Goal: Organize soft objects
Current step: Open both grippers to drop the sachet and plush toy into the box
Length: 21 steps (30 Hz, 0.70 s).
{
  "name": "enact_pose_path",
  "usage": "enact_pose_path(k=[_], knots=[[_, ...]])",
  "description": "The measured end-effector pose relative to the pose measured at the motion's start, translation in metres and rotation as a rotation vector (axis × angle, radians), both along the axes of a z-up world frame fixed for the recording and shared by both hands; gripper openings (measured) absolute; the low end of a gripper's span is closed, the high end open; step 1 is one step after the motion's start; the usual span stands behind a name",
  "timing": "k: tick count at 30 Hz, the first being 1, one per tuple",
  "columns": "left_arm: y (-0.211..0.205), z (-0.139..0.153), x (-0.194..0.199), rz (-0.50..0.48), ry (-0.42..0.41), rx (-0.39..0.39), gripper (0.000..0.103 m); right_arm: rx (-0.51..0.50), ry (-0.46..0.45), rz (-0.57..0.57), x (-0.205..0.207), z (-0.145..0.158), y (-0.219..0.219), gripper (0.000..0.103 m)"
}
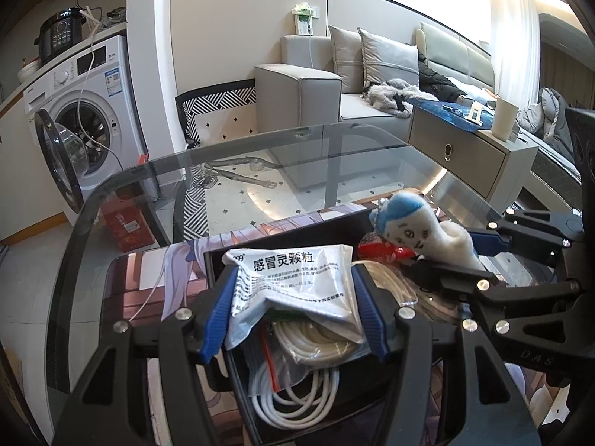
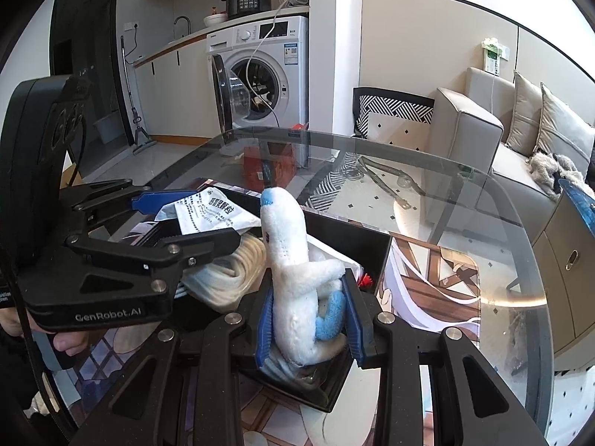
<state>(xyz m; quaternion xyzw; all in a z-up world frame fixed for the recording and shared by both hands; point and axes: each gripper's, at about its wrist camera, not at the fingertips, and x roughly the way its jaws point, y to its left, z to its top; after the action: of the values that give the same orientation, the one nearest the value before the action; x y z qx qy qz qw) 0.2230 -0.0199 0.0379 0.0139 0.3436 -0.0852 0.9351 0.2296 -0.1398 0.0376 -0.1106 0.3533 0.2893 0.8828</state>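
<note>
White plush toy with blue patches; white medicine sachet with black print; black tray; black-and-white zigzag rug.

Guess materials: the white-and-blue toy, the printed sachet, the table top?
Plush toy: soft pile fabric, matte and fuzzy, dented where the right gripper jaws squeeze it; likely stuffed polyester.
Medicine sachet: thin plastic or foil laminate, slightly glossy, creased and buckled in the left gripper.
Table top: clear glass, smooth; the floor shows through it and it carries reflections.
</note>
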Motion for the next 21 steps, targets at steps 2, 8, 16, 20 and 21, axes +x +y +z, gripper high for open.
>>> enact_pose_path(k=[2,8,16,20,21], knots=[[0.0,-0.003,0.001,-0.007,0.01,-0.004,0.06,-0.005,-0.003,-0.001,0.002,-0.001,0.0,0.033],[-0.005,-0.005,0.0,-0.018,-0.001,0.017,0.062,-0.011,0.0,-0.003,0.003,-0.002,-0.001,0.033],[-0.005,-0.003,-0.002,-0.029,0.01,0.004,0.067,-0.025,-0.041,0.018,-0.006,0.003,-0.003,0.04],[-0.002,0.0,-0.005,-0.034,0.027,-0.027,0.076,-0.034,-0.1,0.026,-0.019,0.011,-0.007,0.054],[-0.002,0.001,-0.006,-0.037,0.024,-0.033,0.079,-0.034,-0.106,0.024,-0.021,0.013,-0.008,0.056]])
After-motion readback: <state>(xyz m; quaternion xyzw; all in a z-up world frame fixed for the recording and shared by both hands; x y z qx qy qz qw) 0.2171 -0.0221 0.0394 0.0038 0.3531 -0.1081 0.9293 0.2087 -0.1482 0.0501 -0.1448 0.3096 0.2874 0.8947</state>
